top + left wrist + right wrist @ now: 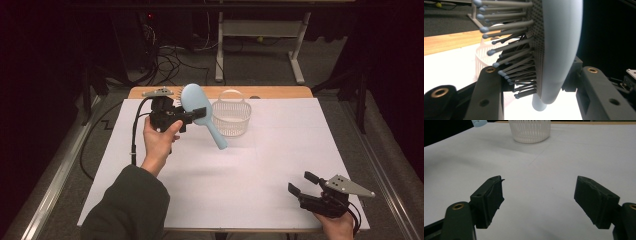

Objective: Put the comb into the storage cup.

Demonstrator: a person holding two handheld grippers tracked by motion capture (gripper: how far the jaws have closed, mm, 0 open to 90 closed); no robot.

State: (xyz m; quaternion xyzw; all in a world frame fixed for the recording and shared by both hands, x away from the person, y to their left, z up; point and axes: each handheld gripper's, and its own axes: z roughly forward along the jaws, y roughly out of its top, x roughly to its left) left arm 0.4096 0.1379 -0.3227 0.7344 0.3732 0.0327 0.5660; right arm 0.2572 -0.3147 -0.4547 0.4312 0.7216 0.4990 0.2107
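I see a dark room with cables on the floor behind my white-covered table (280, 165), its wooden edge showing at the far side. A white slotted plastic basket (231, 117) stands near that edge. My left gripper (195, 116) pinches the smooth, pale blue hairbrush (192, 99) just left of the basket, in the air, bristles grey and ball-tipped. My right gripper (301, 183) rests near-right, jaws spread.
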